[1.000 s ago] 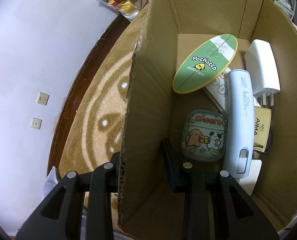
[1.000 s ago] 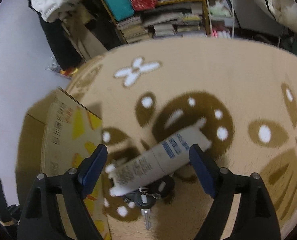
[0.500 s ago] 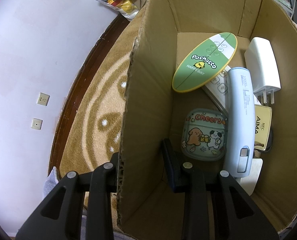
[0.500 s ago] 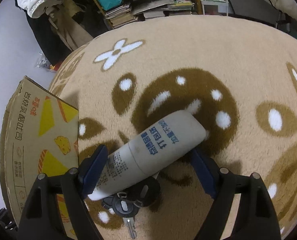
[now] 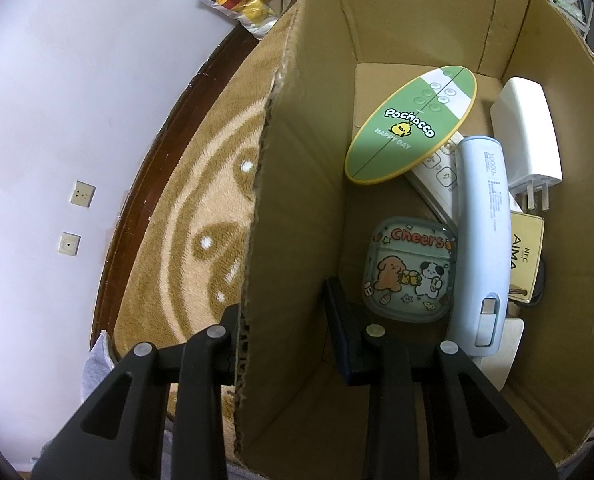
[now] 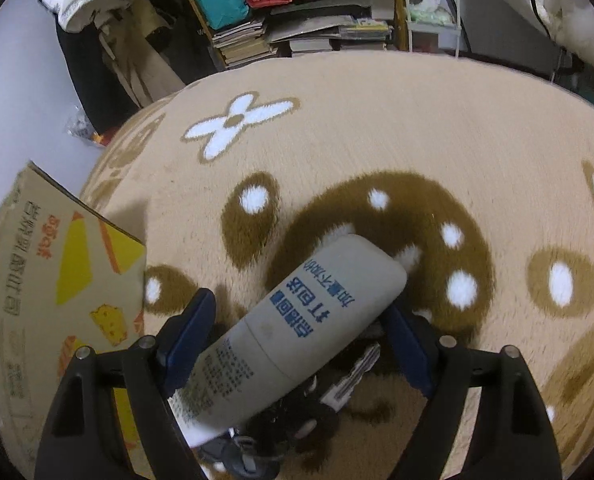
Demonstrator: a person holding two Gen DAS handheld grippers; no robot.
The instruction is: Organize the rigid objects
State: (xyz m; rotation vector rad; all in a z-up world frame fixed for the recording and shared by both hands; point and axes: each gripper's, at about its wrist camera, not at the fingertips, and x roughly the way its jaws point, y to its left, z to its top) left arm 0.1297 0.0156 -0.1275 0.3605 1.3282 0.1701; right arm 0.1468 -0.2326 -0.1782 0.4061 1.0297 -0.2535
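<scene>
A lived-in home room: patterned rug (image 6: 377,128), bookshelf (image 6: 297,20) crammed with books, wall sockets (image 5: 81,194).

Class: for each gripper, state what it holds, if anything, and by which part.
The left gripper is clamped on the cardboard box by its side wall. The right gripper is closing around the grey tube at mid-body, not yet gripping it.
</scene>
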